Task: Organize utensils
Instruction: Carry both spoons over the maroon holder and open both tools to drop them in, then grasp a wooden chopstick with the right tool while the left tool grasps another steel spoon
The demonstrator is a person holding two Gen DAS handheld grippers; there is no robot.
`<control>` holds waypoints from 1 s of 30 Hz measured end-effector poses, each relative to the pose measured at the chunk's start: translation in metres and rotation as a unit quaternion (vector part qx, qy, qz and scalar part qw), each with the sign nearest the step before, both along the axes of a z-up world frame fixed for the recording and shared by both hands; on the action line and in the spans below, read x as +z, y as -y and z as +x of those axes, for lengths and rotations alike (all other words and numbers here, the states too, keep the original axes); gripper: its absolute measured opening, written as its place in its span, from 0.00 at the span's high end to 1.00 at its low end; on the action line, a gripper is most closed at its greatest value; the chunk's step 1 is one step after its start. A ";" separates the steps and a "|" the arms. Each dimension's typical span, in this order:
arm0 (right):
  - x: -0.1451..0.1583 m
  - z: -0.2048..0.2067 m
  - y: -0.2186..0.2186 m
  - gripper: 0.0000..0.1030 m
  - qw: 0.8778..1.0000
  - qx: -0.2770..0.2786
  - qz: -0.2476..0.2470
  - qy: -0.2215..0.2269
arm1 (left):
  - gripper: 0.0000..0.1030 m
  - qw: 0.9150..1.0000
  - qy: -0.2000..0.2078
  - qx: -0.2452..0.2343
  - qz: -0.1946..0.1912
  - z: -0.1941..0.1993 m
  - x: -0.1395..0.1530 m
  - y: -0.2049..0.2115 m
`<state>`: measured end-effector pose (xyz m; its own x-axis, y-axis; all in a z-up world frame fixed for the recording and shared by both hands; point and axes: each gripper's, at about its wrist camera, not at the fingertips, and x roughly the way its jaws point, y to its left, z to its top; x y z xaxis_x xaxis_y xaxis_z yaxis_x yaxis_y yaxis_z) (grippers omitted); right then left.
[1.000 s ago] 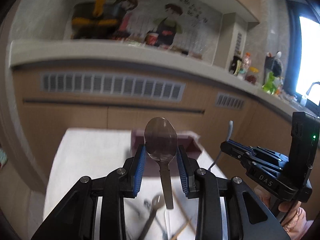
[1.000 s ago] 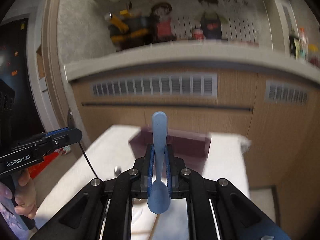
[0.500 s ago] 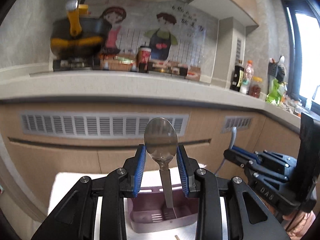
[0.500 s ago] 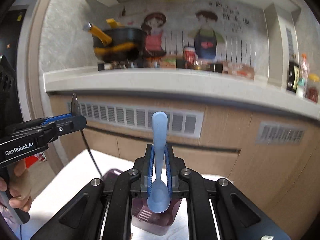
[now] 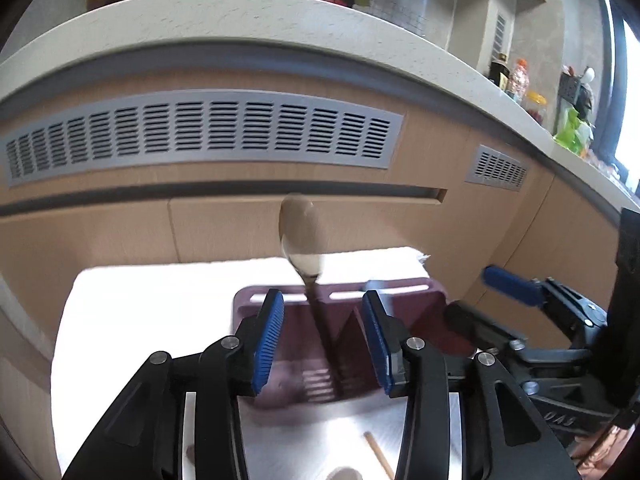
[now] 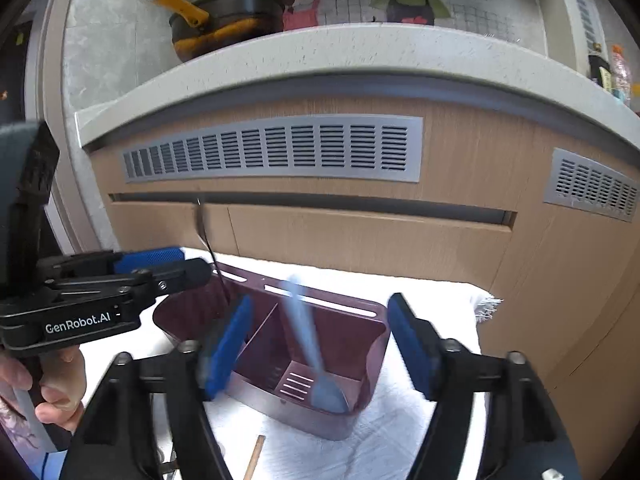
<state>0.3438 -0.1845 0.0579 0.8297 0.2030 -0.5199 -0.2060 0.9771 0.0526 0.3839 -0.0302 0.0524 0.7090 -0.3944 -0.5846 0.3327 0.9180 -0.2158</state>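
Observation:
A mauve plastic utensil caddy (image 5: 424, 312) (image 6: 360, 360) with a divider stands on a white cloth. A metal spoon (image 5: 304, 240) stands bowl-up in its left compartment, free between my left gripper's (image 5: 324, 336) open blue pads. A light blue plastic spoon (image 6: 308, 344) stands bowl-down in the right compartment, blurred, free between my right gripper's (image 6: 320, 352) open pads. Each gripper shows in the other's view, the right one (image 5: 540, 320) and the left one (image 6: 100, 296). The metal spoon (image 6: 206, 240) shows edge-on beside the left gripper.
The white cloth (image 5: 140, 320) (image 6: 432, 296) covers a low table before wooden cabinet fronts with grey vents (image 5: 200, 132). A wooden chopstick end (image 5: 378, 454) (image 6: 256, 456) and another utensil tip (image 5: 344, 474) lie on the cloth near me.
Both grippers came down over the caddy and opened. The metal spoon and the blue spoon left the pads and now stand in the caddy.

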 end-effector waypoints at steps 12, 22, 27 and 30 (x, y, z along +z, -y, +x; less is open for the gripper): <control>-0.024 -0.071 -0.032 0.01 0.995 0.016 -0.094 -0.003 | 0.42 0.995 -0.045 0.081 0.028 -0.085 -0.036 -0.074; -0.074 -0.114 -0.055 0.01 0.992 0.024 -0.106 -0.070 | 0.41 0.987 -0.125 0.094 0.031 -0.148 -0.096 -0.109; -0.092 -0.131 -0.053 0.01 0.989 0.038 -0.095 -0.110 | 0.41 0.989 -0.133 0.035 0.048 -0.171 -0.111 -0.090; -0.100 -0.142 -0.047 0.01 0.986 0.053 -0.076 -0.137 | 0.41 0.989 -0.139 0.008 0.054 -0.182 -0.114 -0.076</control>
<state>0.2017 -0.1376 -0.0416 0.6327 0.1838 -0.7523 -0.3056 0.9518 -0.0245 0.2022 0.0458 -0.0618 0.5205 -0.3094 -0.7958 0.2598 0.9452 -0.1975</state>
